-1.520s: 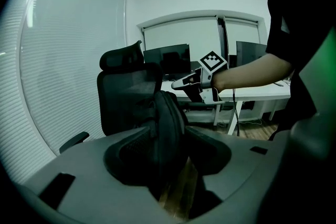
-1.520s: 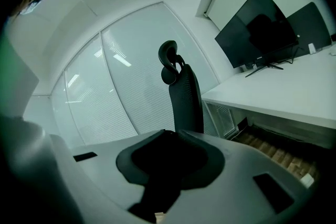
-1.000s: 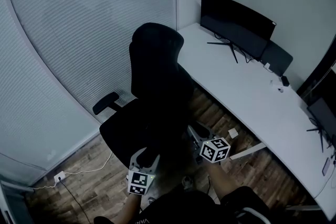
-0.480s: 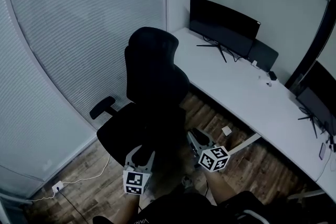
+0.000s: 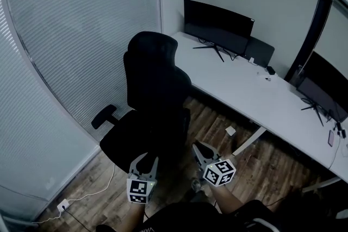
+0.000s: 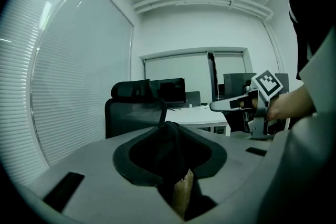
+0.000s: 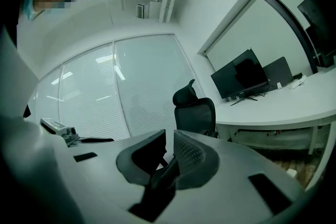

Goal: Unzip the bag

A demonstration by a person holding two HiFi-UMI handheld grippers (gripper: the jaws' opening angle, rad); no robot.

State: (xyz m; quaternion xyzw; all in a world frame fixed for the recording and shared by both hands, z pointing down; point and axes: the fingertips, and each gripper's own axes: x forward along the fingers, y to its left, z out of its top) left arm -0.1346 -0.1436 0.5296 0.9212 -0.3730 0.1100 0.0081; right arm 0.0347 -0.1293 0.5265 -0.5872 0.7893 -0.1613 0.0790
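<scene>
No bag shows in any view. Low in the head view, my left gripper (image 5: 145, 161) and right gripper (image 5: 198, 147) hover side by side over the wooden floor, just in front of a black office chair (image 5: 155, 89). Both point roughly level toward the chair. The jaws of both have just been closing, with nothing between them. In the left gripper view the dark pads (image 6: 152, 157) draw near at the tips, floor showing below. The right gripper view shows a slim gap between its pads (image 7: 191, 157). The right gripper (image 6: 215, 106) also appears in the left gripper view, at the right.
The black chair (image 6: 134, 107) (image 7: 197, 110) stands between the window blinds and a long white desk (image 5: 244, 89). On the desk are a monitor (image 5: 217, 22) and, at the right, a second monitor (image 5: 321, 87). A wall socket with a white cable (image 5: 64, 205) is at the bottom left.
The head view has swung: chair and desk slid left and the second monitor came into sight. Both grippers shifted slightly, and their jaws stand narrower than before.
</scene>
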